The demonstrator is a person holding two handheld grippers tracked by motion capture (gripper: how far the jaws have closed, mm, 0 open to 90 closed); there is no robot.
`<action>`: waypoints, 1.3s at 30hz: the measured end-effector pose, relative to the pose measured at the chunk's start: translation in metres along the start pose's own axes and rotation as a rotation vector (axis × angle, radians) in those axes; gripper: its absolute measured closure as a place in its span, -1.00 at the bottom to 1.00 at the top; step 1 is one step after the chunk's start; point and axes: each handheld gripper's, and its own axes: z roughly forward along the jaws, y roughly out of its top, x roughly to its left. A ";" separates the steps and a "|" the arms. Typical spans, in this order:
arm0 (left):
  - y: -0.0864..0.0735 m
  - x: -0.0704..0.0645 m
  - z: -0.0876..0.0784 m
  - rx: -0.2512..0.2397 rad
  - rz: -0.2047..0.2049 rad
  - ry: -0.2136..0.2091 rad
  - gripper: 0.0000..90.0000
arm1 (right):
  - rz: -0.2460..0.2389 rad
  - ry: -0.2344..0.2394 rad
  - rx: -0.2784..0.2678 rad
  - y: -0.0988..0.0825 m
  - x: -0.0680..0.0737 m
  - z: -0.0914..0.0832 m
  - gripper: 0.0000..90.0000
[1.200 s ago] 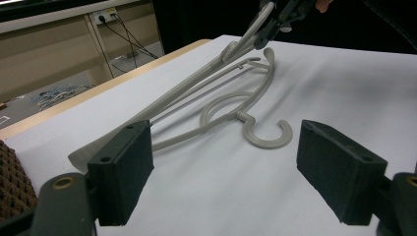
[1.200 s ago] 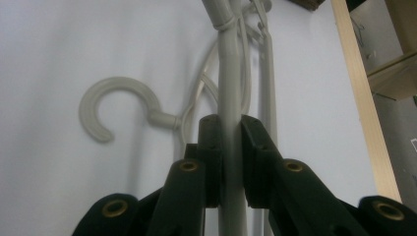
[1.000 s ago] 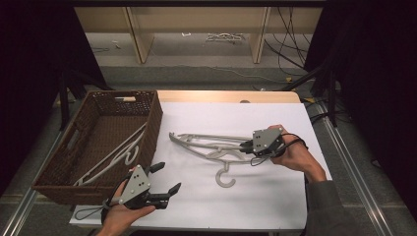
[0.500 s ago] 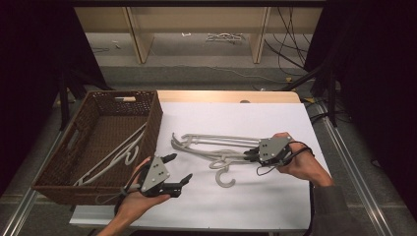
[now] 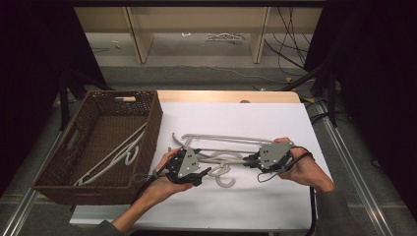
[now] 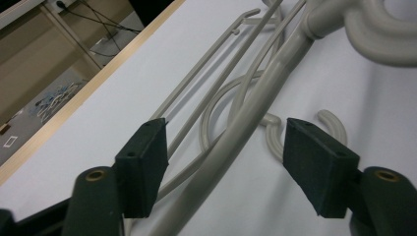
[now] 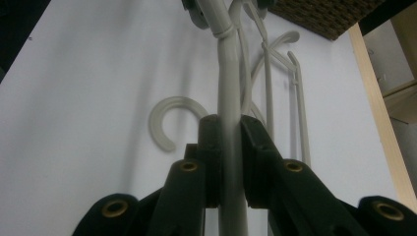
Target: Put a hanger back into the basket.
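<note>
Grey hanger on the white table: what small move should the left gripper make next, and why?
Probably finish closing on the hanger. The right gripper is already shut on one arm of it, while the left gripper has just been closing, straddling the other arm, pads not yet touching. Gripped at both ends, it could go to the basket.

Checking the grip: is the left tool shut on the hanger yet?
Not yet: left tool has been closing, pads clear of the hanger.

Left hand [image 5: 164, 179] hides the hanger's [image 5: 231, 158] left end.
</note>
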 end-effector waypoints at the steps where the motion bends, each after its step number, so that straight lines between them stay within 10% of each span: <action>1: 0.001 -0.001 0.002 -0.009 -0.008 -0.005 -0.18 | -0.004 -0.002 -0.003 0.001 0.000 0.001 0.80; 9: 0.005 -0.002 0.005 0.000 0.060 -0.043 0.08 | -0.028 0.013 -0.011 0.006 0.003 0.002 0.80; 19: 0.019 -0.007 -0.003 0.024 0.280 -0.089 0.65 | -0.024 0.019 -0.024 0.006 0.004 0.001 0.79; 27: 0.032 -0.010 -0.013 0.023 0.303 -0.122 0.76 | 0.009 -0.012 -0.047 0.005 0.001 -0.003 0.75; 39: 0.041 -0.001 -0.016 0.045 0.120 -0.204 0.77 | 0.102 -0.052 -0.037 0.008 -0.001 -0.002 0.56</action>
